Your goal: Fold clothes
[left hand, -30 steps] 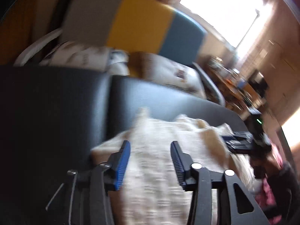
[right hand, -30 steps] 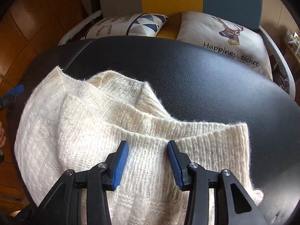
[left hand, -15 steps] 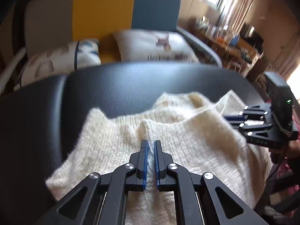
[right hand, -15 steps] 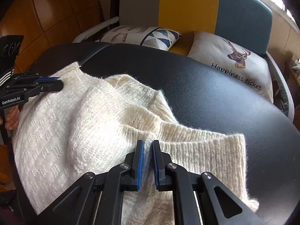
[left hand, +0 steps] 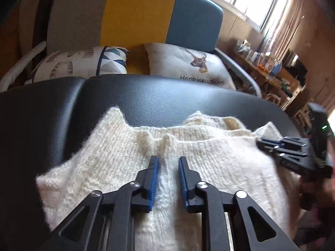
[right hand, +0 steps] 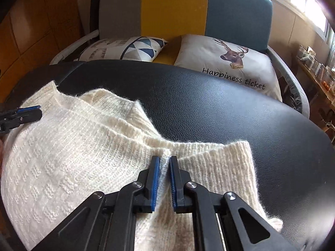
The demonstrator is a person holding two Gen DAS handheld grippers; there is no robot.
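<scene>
A cream knitted sweater [left hand: 219, 159] lies partly folded on a black leather table [left hand: 167, 96]; it also shows in the right wrist view [right hand: 69, 146]. My left gripper [left hand: 167, 161] rests over the sweater's ribbed edge with its jaws a little apart, a ridge of knit between them. My right gripper [right hand: 164, 160] is nearly closed, pinching a fold of the ribbed hem. Each gripper shows in the other's view, the right one [left hand: 293, 152] at the sweater's right edge, the left one [right hand: 21, 115] at its left edge.
Behind the table [right hand: 209, 104] stands a grey, yellow and teal chair [right hand: 178, 6] with a geometric cushion [right hand: 125, 48] and a deer cushion [right hand: 230, 62]. A cluttered wooden shelf [left hand: 272, 73] lies at the far right, under a bright window.
My left gripper closed on the knit half a second ago and has now opened partway. My right gripper closed on the hem and stays pinched; the sweater's edges shifted slightly.
</scene>
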